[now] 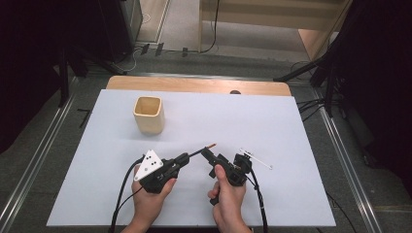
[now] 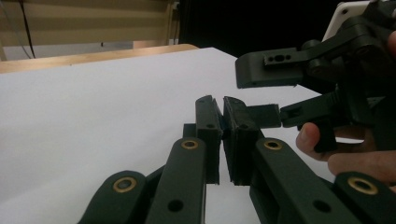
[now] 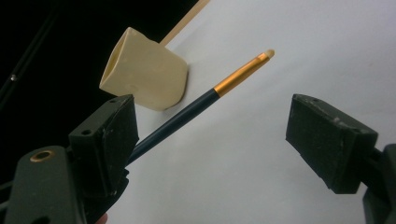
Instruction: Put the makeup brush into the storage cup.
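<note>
The brush (image 3: 196, 100), dark-handled with a gold ferrule and a pale tip, sits in the air between our two tools, its handle clamped in the left tool (image 1: 184, 157), whose jaws are pressed together around it, so the bristle end projects forward and free. We hold it this way, we judge, so the right tool (image 3: 210, 140) can take it over: that tool's jaws stand wide apart, one on either side of the shaft, gripping nothing. Beyond the brush tip, farther out on the white worktop (image 1: 204, 121), stands the cream cup (image 1: 148, 114), upright and open-mouthed, likely the brush's destination. Just outside the right tool lies a thin white stick (image 1: 257, 160).
</note>
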